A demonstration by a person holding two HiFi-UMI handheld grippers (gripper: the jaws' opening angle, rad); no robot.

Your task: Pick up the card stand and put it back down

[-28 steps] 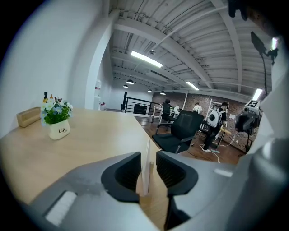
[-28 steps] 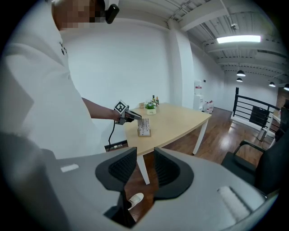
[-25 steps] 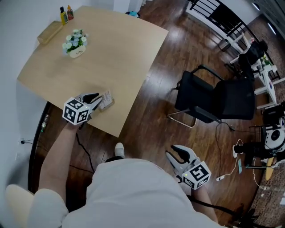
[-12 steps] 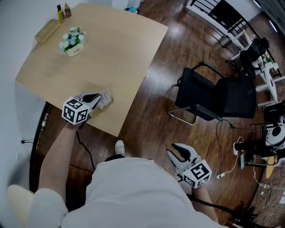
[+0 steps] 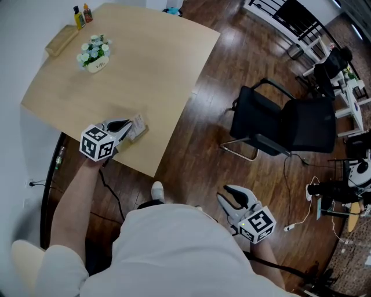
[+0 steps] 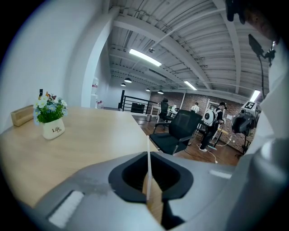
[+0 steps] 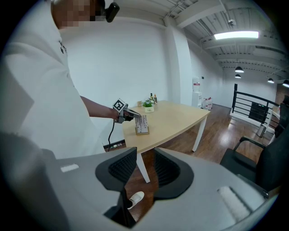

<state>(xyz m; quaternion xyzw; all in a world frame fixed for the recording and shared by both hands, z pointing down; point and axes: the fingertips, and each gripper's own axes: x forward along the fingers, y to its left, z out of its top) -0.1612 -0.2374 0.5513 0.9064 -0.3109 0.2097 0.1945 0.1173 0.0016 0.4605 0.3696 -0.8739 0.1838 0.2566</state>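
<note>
The left gripper (image 5: 128, 129) has its jaws pressed together on the card stand (image 5: 138, 129), a thin upright printed card set in a small pale wooden base. In the left gripper view the card's edge (image 6: 147, 158) runs straight up between the dark pads, and both pads press against it. The stand's base rests on the light wooden table (image 5: 145, 69), close to the table edge nearest the person. Well beyond the left gripper's tips, at the far side of the table, stands a small white pot of white and blue flowers (image 5: 95, 55). Further off in the same direction lie a plain wooden block (image 5: 62, 39) and two little bottles (image 5: 81, 14), one yellow and one reddish. The right gripper (image 5: 225, 195) hangs off the table over the dark wooden floor, well apart from the left one. Its jaws are spread and nothing sits between them. In the right gripper view only floor and a white shoe (image 7: 135, 197) show through the gap. The card stand (image 7: 142, 124) and the left gripper (image 7: 131, 115) appear far ahead of those jaws. A black office chair (image 5: 278, 127) stands on the floor beyond the right gripper's tips.
</note>
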